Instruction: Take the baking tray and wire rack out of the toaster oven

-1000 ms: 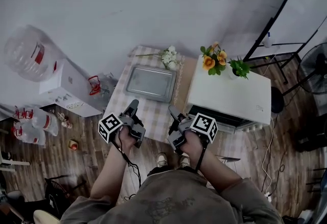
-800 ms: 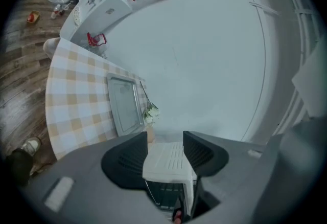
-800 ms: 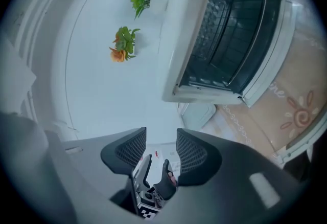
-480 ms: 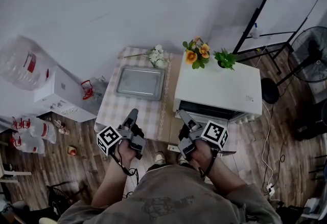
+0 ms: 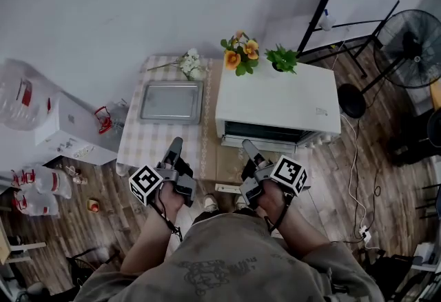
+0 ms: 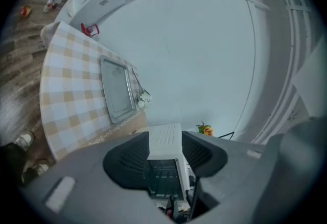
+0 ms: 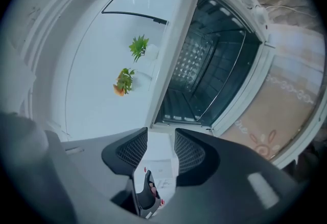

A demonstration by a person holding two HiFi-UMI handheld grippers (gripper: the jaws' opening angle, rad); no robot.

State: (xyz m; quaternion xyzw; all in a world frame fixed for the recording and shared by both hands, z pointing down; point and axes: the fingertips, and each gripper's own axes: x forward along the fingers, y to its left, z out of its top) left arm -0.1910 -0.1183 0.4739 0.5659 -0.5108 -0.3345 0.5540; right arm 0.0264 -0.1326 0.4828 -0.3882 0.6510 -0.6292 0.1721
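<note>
Your left tongs (image 5: 175, 149) and right tongs (image 5: 249, 150) are open and empty, aimed at the open white toaster oven (image 5: 279, 97) at 1 o'clock, ready to reach inside.

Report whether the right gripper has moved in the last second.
Yes. The right gripper has shifted rightward along the toaster oven's front, from its left corner to before its opening.

white toaster oven (image 5: 279, 99), checked tablecloth (image 5: 148, 142)
</note>
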